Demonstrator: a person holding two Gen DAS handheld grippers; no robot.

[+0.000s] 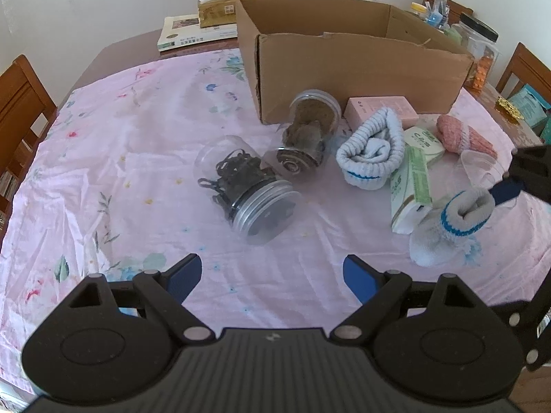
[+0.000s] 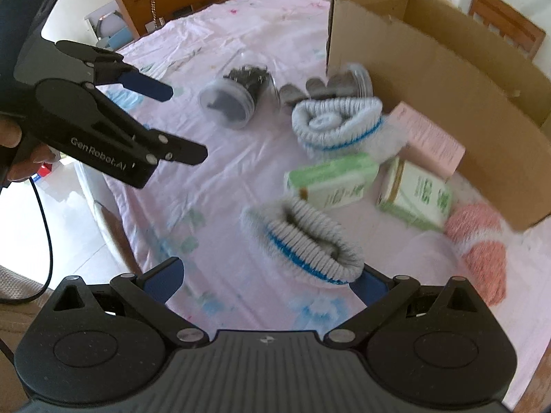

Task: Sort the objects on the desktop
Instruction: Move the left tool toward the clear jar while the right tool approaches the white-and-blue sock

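R gripper open by sock

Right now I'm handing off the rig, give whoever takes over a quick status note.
Left tongs: open, empty, hovering over the tablecloth.
Right tongs: open, one finger against the grey sock with the blue stripe; no grip yet.
On the cloth: two jars on their sides, second rolled sock, pink sock, pink box, two green boxes.
Cardboard box: inside hidden.
Left: sorting everything shown.
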